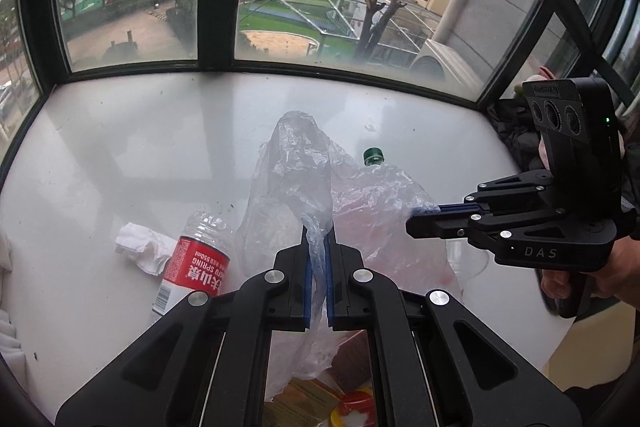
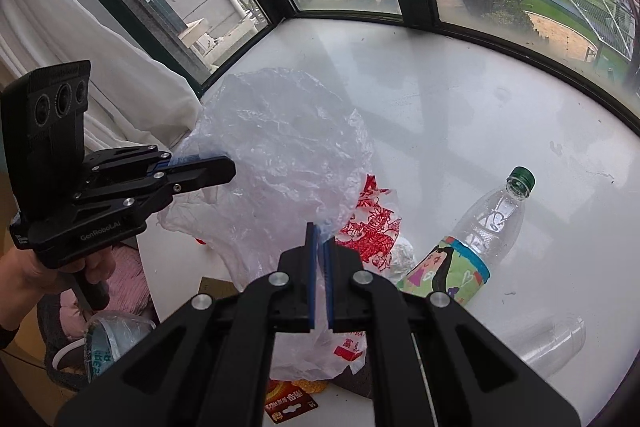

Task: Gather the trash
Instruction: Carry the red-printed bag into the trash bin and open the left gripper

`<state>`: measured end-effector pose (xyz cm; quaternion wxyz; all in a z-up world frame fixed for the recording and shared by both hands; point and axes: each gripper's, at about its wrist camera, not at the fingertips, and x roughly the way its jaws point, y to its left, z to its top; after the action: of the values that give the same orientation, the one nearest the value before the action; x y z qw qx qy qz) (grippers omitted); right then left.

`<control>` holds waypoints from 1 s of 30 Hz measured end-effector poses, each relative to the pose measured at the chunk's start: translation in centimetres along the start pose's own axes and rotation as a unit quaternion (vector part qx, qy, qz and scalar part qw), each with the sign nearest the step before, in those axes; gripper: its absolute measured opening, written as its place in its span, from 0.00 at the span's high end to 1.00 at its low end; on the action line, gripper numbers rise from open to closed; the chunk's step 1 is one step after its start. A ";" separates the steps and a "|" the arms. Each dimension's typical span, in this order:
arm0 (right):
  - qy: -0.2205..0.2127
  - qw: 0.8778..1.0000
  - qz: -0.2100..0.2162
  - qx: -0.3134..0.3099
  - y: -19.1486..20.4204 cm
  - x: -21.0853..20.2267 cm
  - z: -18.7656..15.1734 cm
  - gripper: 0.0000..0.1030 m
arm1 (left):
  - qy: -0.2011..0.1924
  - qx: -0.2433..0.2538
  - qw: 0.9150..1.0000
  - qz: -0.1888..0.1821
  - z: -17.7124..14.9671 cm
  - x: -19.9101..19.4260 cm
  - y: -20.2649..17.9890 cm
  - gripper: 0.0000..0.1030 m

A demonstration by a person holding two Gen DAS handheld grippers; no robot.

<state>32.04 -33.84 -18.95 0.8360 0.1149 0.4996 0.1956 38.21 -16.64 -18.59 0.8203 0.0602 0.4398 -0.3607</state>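
Clearly the thin clear plastic bag (image 1: 288, 187) is the thing to mind here: it is feather-light, limp and slippery, it crumples at a touch, and it keeps no shape of its own. It hangs lifted above the white bench (image 1: 120, 155), stretched between the two claws.

Going left to right in the left wrist view, a crumpled white tissue (image 1: 140, 247) lies on the bench, soft and nearly weightless, best pinched at a raised fold. Just beside it lies an empty bottle with a red label (image 1: 196, 263), light, smooth and round, likely to roll or squirt out of a pinch; the neck or the label band looks the safest hold.

Next comes the left claw (image 1: 318, 259), pressed together on a bunched strip of the bag's rim. Beyond the bag stands the green cap of a second bottle (image 2: 480, 227), which the right wrist view shows lying on the bench with a colourful label, also empty. The right claw (image 2: 319, 259) pinches the opposite edge of the film.

As for contents, a red-printed wrapper (image 2: 372, 227) shows by the bag's lower folds; whether it sits inside or behind I cannot tell. The mouth looks barely spread, so the rim needs pulling apart gently, since film this thin could tear.
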 end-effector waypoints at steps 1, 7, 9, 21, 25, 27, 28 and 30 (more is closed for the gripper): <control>-0.001 1.000 0.002 -0.006 0.6 -0.4 -0.2 0.95 | -0.003 -0.002 1.000 0.005 -0.3 -0.8 -0.3 0.96; -0.006 0.999 0.015 -0.045 4.9 -2.4 -1.6 0.94 | -0.024 -0.011 0.999 0.035 -2.5 -6.2 -1.8 0.96; -0.005 0.998 0.023 -0.058 6.5 -2.7 -2.0 0.95 | -0.032 -0.017 0.998 0.047 -3.5 -8.0 -2.0 0.96; 0.024 0.981 0.099 -0.165 19.5 -2.3 -6.0 0.95 | -0.079 -0.089 0.983 0.138 -13.4 -20.8 -1.7 0.96; 0.043 0.971 0.127 -0.198 24.8 -1.5 -8.1 0.95 | -0.086 -0.123 0.974 0.172 -17.9 -25.2 -1.3 0.96; 0.055 0.965 0.142 -0.214 27.3 -1.0 -9.3 0.94 | -0.090 -0.139 0.968 0.186 -20.5 -27.7 -1.3 0.96; 0.061 0.962 0.148 -0.222 28.5 -0.8 -9.9 0.95 | -0.090 -0.147 0.966 0.193 -21.6 -28.7 -1.3 0.96; 0.074 0.955 0.158 -0.238 30.9 -0.4 -11.6 0.95 | -0.091 -0.160 0.961 0.206 -24.0 -30.5 -1.4 0.96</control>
<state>15.14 -6.35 -12.15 0.7581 -0.0248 0.4744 0.4468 10.26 8.76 -9.53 0.9125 -0.0155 0.3929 -0.1127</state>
